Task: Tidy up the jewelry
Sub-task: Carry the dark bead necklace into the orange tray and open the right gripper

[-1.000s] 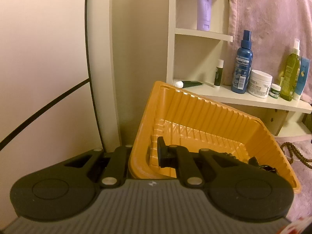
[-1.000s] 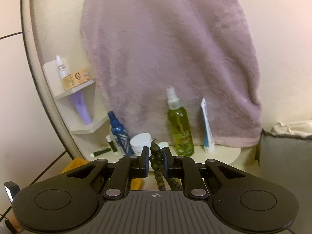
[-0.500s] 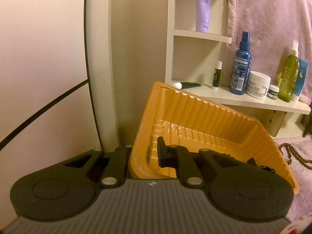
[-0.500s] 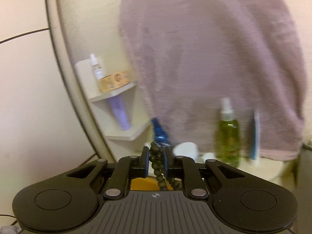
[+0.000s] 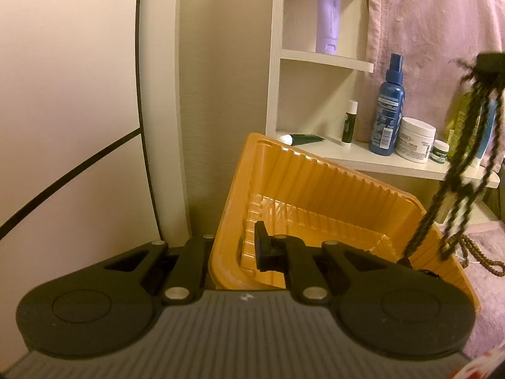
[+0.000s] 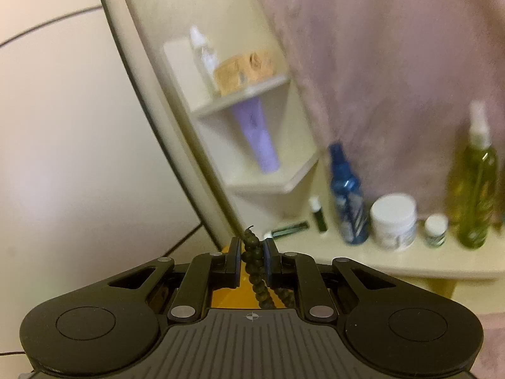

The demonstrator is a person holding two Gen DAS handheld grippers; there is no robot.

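The left tongs (image 5: 232, 252) are clamped on the near wall of the tilted orange tray (image 5: 315, 186). The right tongs (image 6: 251, 257) pinch the dark bead necklace (image 6: 254, 262); in the left view its strands hang right of the left tongs, over the tray's right rim.

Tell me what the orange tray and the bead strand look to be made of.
Orange tray: thin moulded plastic, likely; glossy, with pressed ribs along its walls and glare on them. Bead strand: small round dark olive beads with a dull, matte surface, perhaps wood or stone; the look leaves it open. The right gripper pinches the strand; the left gripper clamps the tray wall.
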